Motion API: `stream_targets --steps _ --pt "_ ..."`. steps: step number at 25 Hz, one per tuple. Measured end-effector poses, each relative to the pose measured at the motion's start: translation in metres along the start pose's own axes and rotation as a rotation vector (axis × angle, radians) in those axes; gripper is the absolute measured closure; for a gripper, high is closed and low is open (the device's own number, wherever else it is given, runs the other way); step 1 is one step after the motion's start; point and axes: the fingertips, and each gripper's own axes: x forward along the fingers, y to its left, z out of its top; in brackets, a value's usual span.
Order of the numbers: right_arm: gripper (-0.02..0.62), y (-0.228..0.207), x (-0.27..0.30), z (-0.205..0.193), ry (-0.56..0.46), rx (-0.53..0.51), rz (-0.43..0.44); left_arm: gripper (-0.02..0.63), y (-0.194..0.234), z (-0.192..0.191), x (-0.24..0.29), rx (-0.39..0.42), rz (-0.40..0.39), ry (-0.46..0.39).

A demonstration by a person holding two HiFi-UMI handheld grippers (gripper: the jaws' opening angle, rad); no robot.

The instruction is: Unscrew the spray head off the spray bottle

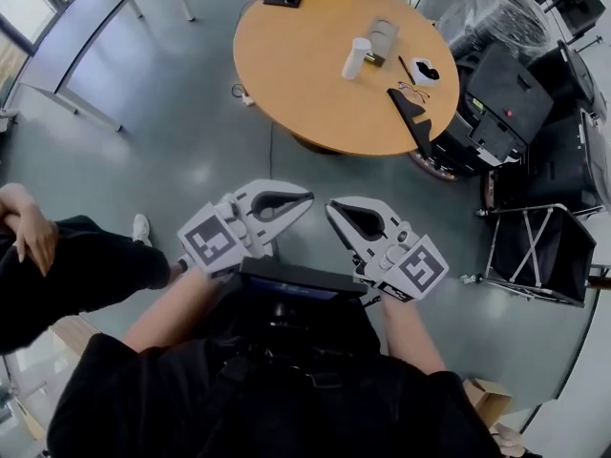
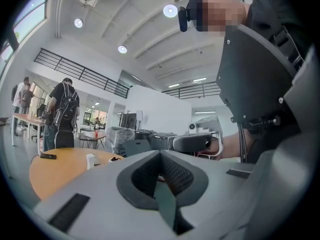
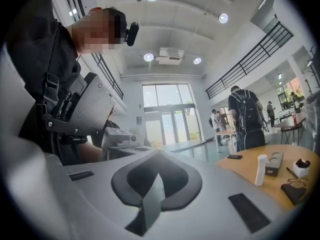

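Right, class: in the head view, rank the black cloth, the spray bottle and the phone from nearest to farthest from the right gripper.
Measured from the right gripper:
1. The black cloth, at the near edge of the table, on the right.
2. The spray bottle, upright near the middle of the table.
3. The phone, at the far edge, on the left.

One round table (image 1: 305,93), one spray bottle (image 1: 355,58), two tongs (image 1: 304,199) (image 1: 334,210), one phone (image 1: 282,1)
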Motion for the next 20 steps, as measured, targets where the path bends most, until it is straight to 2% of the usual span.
stream_targets --steps 9,20 --pt "0.595 -0.029 0.114 -0.006 0.029 0.005 -0.082 0.583 0.112 -0.001 -0.06 -0.018 -0.068 -0.01" --pt "0.595 -0.08 0.141 -0.026 0.047 0.03 -0.154 0.583 0.161 -0.021 -0.048 -0.031 -0.128 -0.003"
